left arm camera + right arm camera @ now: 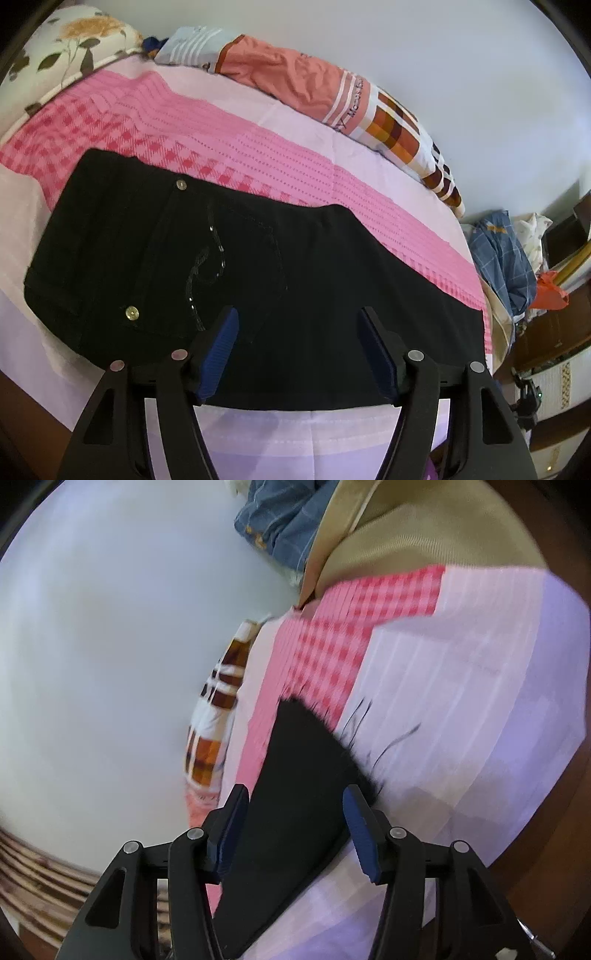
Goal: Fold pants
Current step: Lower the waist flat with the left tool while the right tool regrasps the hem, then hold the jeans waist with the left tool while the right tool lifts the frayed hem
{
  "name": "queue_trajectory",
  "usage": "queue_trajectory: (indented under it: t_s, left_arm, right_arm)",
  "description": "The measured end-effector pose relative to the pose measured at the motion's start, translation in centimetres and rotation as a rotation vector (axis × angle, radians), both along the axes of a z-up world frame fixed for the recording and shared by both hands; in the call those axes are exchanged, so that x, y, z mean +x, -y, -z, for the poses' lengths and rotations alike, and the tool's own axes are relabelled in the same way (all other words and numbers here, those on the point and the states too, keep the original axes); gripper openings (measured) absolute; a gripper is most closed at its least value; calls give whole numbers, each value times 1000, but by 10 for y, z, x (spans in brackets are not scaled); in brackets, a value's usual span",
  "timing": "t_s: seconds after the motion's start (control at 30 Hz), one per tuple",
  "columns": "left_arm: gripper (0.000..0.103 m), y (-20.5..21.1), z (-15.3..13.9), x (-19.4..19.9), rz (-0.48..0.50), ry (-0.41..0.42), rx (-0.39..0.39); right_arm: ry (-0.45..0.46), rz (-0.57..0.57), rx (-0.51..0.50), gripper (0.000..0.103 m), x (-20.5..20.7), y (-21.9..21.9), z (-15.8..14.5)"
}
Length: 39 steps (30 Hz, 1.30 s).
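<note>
Where the black pants (221, 266) were laid flat across the pink checked bedspread (258, 155), a soft, limp and fairly heavy cloth was judged, best pinched at an edge or at the frayed hem (332, 716). The left gripper (297, 354) and right gripper (295, 827) were seen open above the fabric, nothing clamped. A rolled orange quilt (295, 81) was seen against the pale wall (443, 55), and crumpled clothes (502, 251) beyond the bed's end.

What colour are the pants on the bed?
Black, with two metal rivets; the pants show best in the left wrist view.
</note>
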State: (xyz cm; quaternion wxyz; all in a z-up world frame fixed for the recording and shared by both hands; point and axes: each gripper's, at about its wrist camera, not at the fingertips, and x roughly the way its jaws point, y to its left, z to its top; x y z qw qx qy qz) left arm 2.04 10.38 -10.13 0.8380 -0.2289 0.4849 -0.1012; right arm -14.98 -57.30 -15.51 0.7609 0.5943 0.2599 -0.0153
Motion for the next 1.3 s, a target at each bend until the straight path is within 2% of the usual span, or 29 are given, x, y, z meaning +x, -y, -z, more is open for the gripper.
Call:
queue_trajectory:
  t_s: [0.17,0.27,0.4,0.43,0.47,0.6,0.77,0.87,0.97,1.1,1.2,1.23,1.3]
  left_arm:
    - [68,2,7,2,-4,-31,-27]
    - [68,3,6,1,0,-30,-17]
    - [68,2,6,1,-4,-29,-6]
    - [68,2,7,2,-7,-32,-6]
    - [68,2,8,2,-9,-39,-8]
    - [68,6,12,3,-3,-59,-14]
    - [68,8,10,3,7,-68,8]
    - [69,4,11,4,-1,-65,6]
    - [69,2,13,4,-8,-80,-3]
    - [69,-1,16,2,-16,-88,-13]
    - [69,-1,16,3,-13,-91,-14]
    - [69,-1,17,3,-11,-95,-16]
    - [69,1,19,2,-8,-103,-21]
  right_arm:
    - [-49,-24,27,47,13,-9,17]
    - [-105,-24,27,47,19,-11,28]
    - [-90,-17,34,45,18,-11,32]
    - [-94,-17,30,36,17,-10,32]
    - [-114,-25,9,10,19,-11,32]
    - [-165,-23,-73,6,19,-18,27]
    - [-183,-7,-111,4,12,-22,20]
    - [-186,-3,-65,4,10,-17,33]
    - [-140,43,6,8,0,-10,36]
    - [-129,102,-15,11,-12,5,27]
    - [-129,79,-11,29,-8,4,29]
    - [-127,75,-9,38,-6,3,30]
    - [-126,73,4,42,-2,1,35]
